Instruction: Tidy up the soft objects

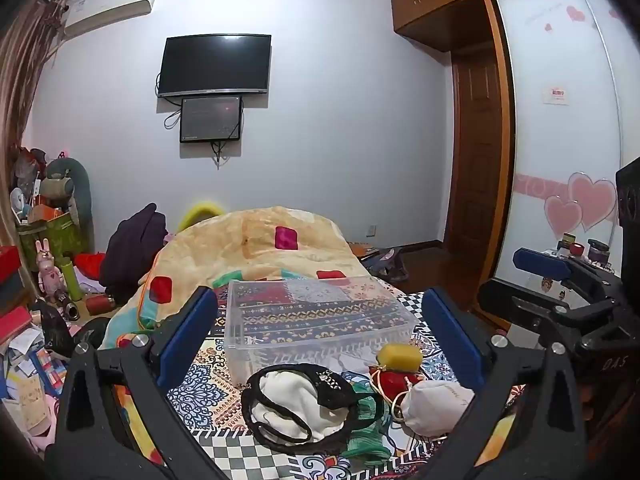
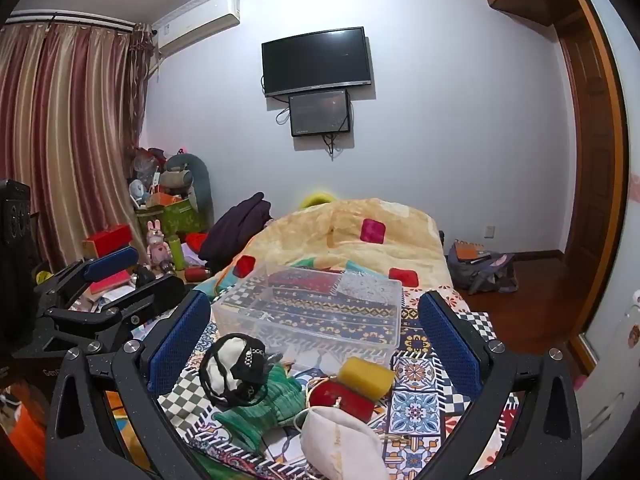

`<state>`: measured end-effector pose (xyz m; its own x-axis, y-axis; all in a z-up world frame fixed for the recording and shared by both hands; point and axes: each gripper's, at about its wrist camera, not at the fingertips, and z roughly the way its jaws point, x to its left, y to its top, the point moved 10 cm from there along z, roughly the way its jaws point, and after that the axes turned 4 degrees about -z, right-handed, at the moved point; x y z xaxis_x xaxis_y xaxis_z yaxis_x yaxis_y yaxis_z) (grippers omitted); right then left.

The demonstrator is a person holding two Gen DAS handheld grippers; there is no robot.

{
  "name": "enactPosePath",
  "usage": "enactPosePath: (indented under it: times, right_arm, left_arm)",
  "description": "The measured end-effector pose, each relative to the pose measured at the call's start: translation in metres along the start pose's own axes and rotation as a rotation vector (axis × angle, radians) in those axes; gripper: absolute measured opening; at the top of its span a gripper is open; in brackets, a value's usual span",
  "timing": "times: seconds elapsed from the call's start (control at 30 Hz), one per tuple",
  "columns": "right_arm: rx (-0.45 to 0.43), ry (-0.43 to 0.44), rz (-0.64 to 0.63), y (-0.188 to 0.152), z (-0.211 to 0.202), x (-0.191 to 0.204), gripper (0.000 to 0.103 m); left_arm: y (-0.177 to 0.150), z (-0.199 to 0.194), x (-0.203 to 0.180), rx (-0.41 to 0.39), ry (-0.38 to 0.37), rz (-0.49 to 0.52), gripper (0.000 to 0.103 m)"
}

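Note:
A pile of soft things lies on the patterned bedspread in front of a clear plastic box [image 1: 320, 316] [image 2: 316, 312]. It holds a white cloth with black lace trim [image 1: 300, 404] [image 2: 232, 368], a green knit piece [image 1: 368, 428] [image 2: 264, 404], a yellow sponge [image 1: 400, 356] [image 2: 366, 374], a red pouch [image 1: 394, 382] [image 2: 344, 398] and a white drawstring bag [image 1: 434, 406] [image 2: 340, 444]. My left gripper [image 1: 320, 332] is open and empty above the pile. My right gripper [image 2: 314, 340] is open and empty too, beside the left one.
A bunched yellow blanket [image 1: 256, 248] [image 2: 344, 232] lies behind the box. Clutter of boxes and toys [image 1: 44, 264] [image 2: 160, 220] fills the left side. A backpack [image 2: 480, 268] sits on the wooden floor at right. A wardrobe [image 1: 560, 120] stands at right.

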<state>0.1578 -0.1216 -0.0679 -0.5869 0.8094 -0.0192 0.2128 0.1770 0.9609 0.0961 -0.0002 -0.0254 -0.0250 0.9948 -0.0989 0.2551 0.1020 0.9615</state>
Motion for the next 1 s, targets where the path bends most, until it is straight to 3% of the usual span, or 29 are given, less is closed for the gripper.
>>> enactPosePath:
  times: [1.0]
  right_arm:
    - [-0.008, 0.008, 0.000, 0.0003, -0.0018, 0.0019, 0.103]
  left_arm:
    - [-0.0011, -0.0007, 0.0004, -0.018, -0.001, -0.010, 0.103]
